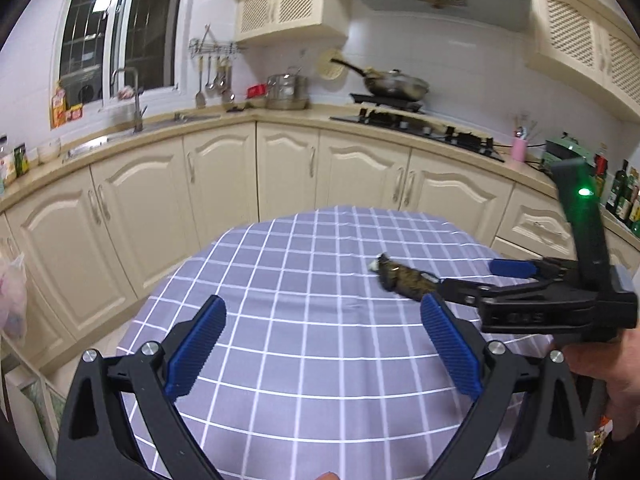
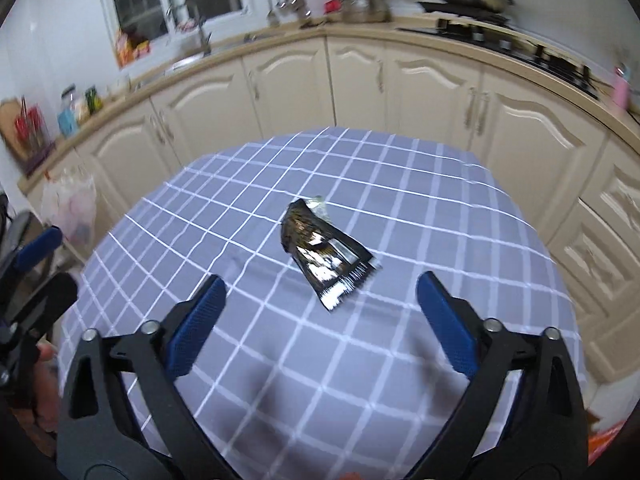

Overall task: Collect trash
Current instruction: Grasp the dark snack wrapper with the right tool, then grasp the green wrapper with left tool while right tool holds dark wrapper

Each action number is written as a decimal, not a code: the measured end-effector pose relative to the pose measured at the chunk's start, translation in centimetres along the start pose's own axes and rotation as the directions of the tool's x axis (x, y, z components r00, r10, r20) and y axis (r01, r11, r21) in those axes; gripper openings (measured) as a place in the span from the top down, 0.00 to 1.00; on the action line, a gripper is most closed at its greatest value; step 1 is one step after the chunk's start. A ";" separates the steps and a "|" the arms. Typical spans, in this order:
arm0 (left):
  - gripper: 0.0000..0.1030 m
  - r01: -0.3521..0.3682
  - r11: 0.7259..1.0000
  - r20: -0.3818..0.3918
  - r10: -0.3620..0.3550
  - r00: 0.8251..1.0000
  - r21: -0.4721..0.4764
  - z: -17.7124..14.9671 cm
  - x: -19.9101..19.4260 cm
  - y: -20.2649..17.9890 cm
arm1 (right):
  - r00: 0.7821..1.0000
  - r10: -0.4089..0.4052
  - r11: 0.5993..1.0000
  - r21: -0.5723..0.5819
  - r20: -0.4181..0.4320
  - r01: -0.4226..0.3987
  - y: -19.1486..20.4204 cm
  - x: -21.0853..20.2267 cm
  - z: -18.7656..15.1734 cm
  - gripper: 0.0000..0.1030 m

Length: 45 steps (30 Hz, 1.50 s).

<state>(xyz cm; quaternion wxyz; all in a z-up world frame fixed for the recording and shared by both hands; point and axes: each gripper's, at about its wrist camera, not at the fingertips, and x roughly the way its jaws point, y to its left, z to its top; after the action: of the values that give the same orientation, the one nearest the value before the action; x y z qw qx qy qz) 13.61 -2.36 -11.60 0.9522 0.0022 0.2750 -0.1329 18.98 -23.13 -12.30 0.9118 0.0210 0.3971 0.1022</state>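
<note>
The job is looking barely begun: one crumpled dark wrapper (image 2: pixel 325 255) is lying on the checked tablecloth (image 2: pixel 440 200), near its middle, and nothing is picked up yet. The right tongs (image 2: pixel 320 298) are hanging wide open and holding nothing, with the wrapper just ahead of the fingertips, its near end reaching between them but touching neither. The left tongs (image 1: pixel 323 318) are also gaping wide and empty, nearer the tablecloth's left edge, the wrapper sitting off to their right.
</note>
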 end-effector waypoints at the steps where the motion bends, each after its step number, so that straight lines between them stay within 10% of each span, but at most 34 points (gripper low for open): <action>1: 0.07 -0.001 1.000 -0.006 0.001 1.000 -0.011 -0.1 0.4 0.5 | 1.000 0.000 1.000 -0.020 -0.017 -0.001 0.5 1.1 0.4 0.17; 8: 0.07 -0.008 0.998 -0.048 0.005 0.999 -0.058 -0.7 2.7 2.1 | 0.990 -0.120 0.984 -0.143 -0.078 0.108 2.1 5.8 1.1 0.59; 13: 0.07 -0.006 0.999 -0.069 0.003 0.998 -0.050 -1.2 3.8 1.5 | 0.997 -0.050 0.997 -0.056 -0.063 0.047 0.2 4.1 0.5 0.84; 24: 0.07 0.016 0.999 -0.126 -0.012 0.992 0.035 -1.8 5.6 -3.0 | 0.998 0.014 0.999 0.034 -0.054 -0.013 -2.9 0.9 -2.1 0.90; 25: 0.07 0.015 0.999 -0.130 -0.010 0.991 0.034 -1.9 5.7 -3.1 | 0.999 0.006 1.000 0.025 -0.053 -0.005 -2.9 1.0 -2.1 0.81; 27: 0.07 0.012 0.999 -0.133 -0.008 0.991 0.032 -1.9 5.6 -3.4 | 1.000 -0.029 1.000 -0.005 -0.012 0.029 -2.7 0.6 -2.0 0.32; 28: 0.07 0.010 0.999 -0.133 -0.005 0.991 0.033 -1.9 5.6 -3.4 | 1.000 -0.029 0.999 -0.026 0.006 0.029 -2.5 0.6 -1.8 0.27; 33: 0.07 -0.006 0.999 -0.140 0.010 0.990 0.033 -1.8 5.9 -3.5 | 0.998 -0.016 0.996 -0.084 -0.066 0.011 -2.0 3.8 -0.7 0.30; 37: 0.07 -0.013 0.999 -0.154 0.018 0.988 0.037 -1.7 6.6 -3.8 | 0.996 -0.025 0.996 -0.090 -0.087 0.017 -2.0 3.8 -1.0 0.81; 45: 0.07 0.010 0.995 -0.176 0.008 0.984 0.099 -1.2 8.4 -6.2 | 0.999 0.045 0.995 0.094 -0.027 -0.042 -6.9 -1.1 -4.1 0.84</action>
<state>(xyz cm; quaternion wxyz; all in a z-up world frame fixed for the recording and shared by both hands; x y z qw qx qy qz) 18.24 -10.41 -16.59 0.9228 0.0612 0.3510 -0.1463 16.48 -30.24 -15.11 0.9015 0.0707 0.4143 0.1035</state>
